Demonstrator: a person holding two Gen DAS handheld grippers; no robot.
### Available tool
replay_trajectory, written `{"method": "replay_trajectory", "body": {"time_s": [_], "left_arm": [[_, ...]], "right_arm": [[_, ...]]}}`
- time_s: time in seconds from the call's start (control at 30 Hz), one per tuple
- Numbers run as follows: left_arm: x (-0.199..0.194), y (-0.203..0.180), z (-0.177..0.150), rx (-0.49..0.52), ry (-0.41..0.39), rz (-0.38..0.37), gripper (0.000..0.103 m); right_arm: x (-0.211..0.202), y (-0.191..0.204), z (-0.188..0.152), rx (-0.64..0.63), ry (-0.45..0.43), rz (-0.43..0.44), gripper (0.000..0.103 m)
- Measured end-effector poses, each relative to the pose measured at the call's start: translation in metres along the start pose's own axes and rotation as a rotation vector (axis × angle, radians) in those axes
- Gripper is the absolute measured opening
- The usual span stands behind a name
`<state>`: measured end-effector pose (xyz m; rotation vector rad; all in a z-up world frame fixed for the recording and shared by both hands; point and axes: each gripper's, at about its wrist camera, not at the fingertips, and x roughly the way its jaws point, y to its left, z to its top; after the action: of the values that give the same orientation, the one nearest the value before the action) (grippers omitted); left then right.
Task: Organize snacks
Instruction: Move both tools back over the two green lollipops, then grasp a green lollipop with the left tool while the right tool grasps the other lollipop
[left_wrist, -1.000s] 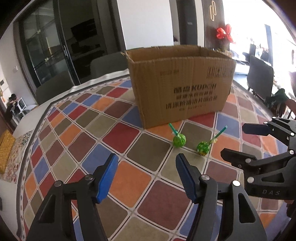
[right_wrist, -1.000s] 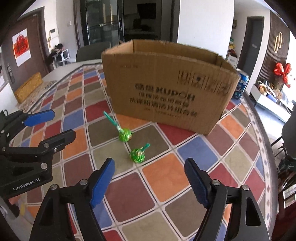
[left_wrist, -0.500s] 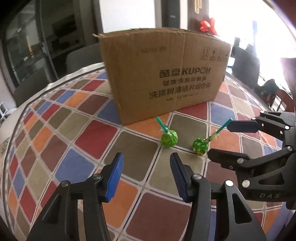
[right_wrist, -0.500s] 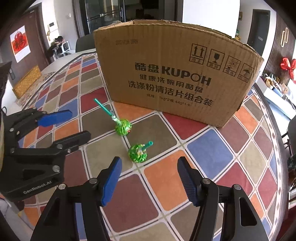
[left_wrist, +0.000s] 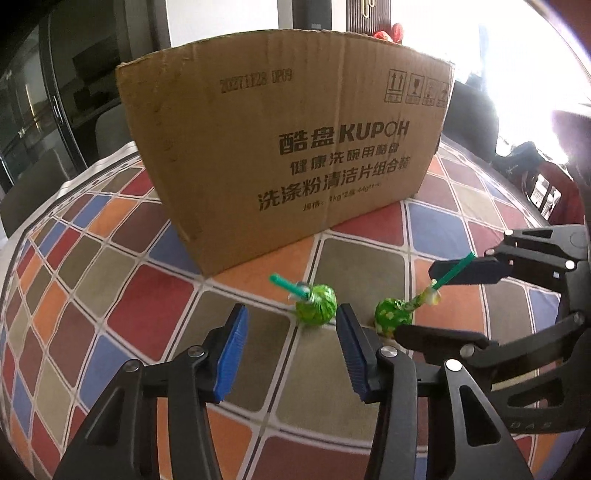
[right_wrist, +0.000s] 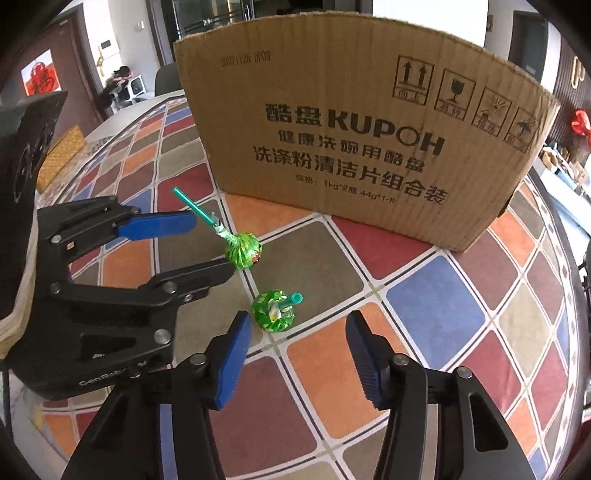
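On the checkered tablecloth (left_wrist: 140, 306), the left gripper (left_wrist: 291, 332) is closing, its pads apart with nothing pressed between them; 1 green lollipop (left_wrist: 317, 304) lies at its 12 o'clock, just past the tips. At that candy's 3 o'clock lies the second lollipop (right_wrist: 274, 313), at the closing, empty right gripper (right_wrist: 299, 339)'s 11 o'clock. The cardboard box (right_wrist: 354, 140) stands at 12 o'clock behind both.

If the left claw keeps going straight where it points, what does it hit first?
Probably the nearer lollipop, just ahead of the closing, still empty left claw, slightly right of centre. Depth is uncertain; it may meet the tablecloth first.
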<state>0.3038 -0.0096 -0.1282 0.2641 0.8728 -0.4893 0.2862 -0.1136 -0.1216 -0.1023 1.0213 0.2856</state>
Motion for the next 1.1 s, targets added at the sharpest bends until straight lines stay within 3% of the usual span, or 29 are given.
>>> {"method": "replay_trajectory", "body": {"time_s": [0.27, 0.6, 0.77, 1.1], "left_arm": [[0.014, 0.003, 0.006, -0.052, 0.021, -0.038, 0.039], [0.019, 0.0, 0.009, -0.081, 0.04, -0.028, 0.026], [0.016, 0.0, 0.007, -0.11, 0.044, -0.016, 0.026], [-0.003, 0.0, 0.0, -0.177, 0.037, 0.019, 0.026]], "right_arm": [[0.007, -0.01, 0.004, 0.033, 0.008, 0.028, 0.05], [0.015, -0.018, 0.006, 0.073, 0.013, 0.057, 0.043], [0.018, -0.019, 0.008, 0.083, 0.015, 0.086, 0.025], [0.006, -0.03, 0.004, 0.107, -0.002, 0.103, 0.025]]}}
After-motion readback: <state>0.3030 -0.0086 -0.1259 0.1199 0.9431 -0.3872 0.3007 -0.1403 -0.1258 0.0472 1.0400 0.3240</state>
